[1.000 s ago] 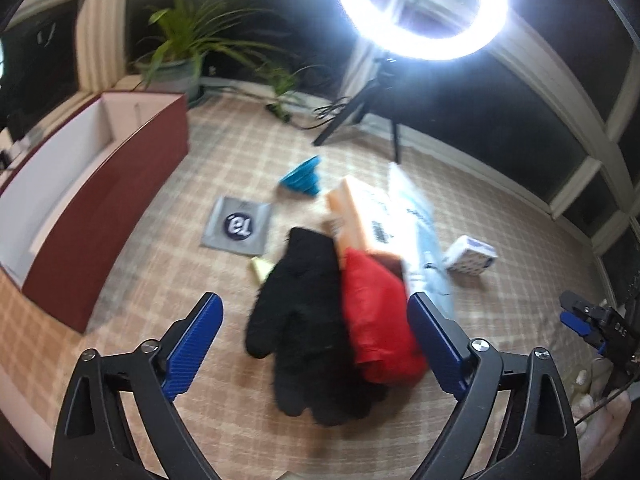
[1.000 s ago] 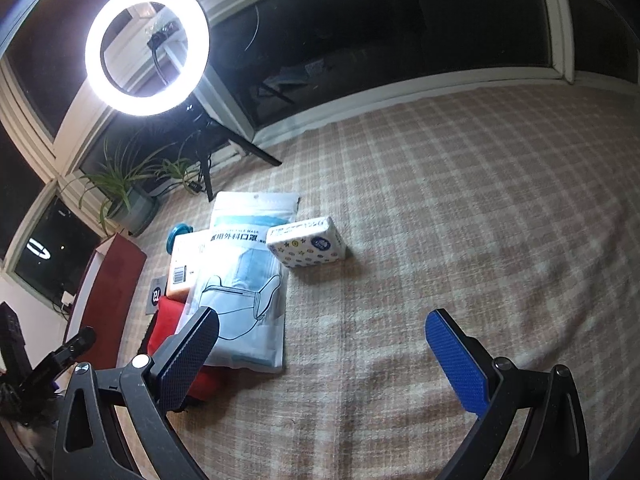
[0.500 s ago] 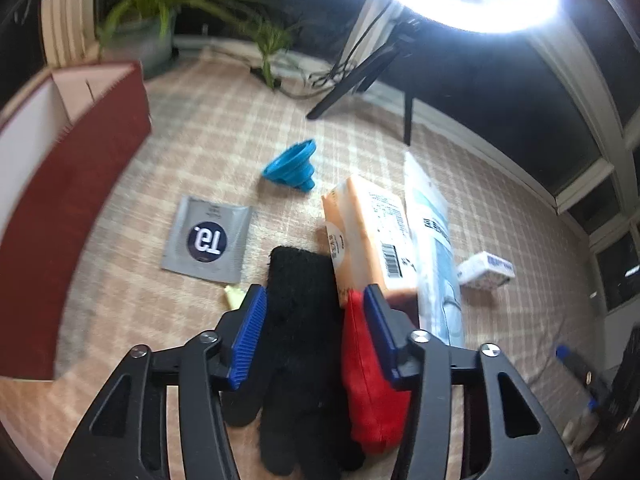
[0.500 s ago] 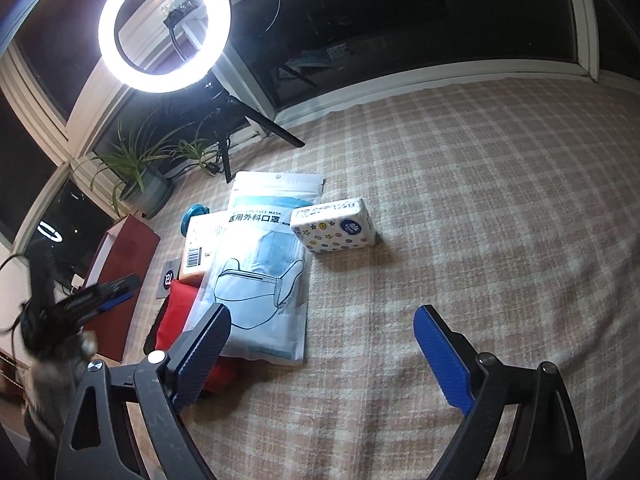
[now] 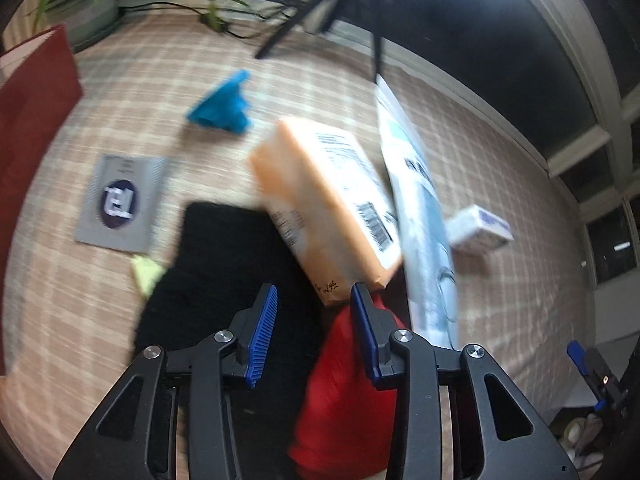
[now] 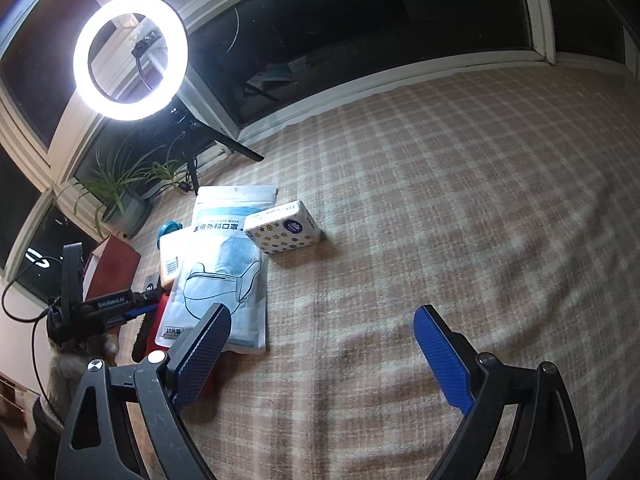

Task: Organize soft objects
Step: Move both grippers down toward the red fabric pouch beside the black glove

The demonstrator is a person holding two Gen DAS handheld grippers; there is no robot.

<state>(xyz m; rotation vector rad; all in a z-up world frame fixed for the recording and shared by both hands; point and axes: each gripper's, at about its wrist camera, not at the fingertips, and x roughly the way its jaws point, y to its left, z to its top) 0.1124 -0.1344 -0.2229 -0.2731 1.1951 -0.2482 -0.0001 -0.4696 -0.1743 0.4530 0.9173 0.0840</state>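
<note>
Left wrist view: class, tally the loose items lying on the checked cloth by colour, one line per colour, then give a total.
Black: 1, glove
Red: 1, pouch
Orange: 1, pack
Blue: 1, funnel
Grey: 1, sachet
Yellow: 1, scrap
White: 2, mask bag, tissue pack
Total: 8

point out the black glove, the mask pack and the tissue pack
black glove (image 5: 224, 264), left wrist view, on its broad palm area
mask pack (image 6: 224, 276), right wrist view, on the printed mask drawing
tissue pack (image 6: 285, 228), right wrist view, on its patterned top face
</note>
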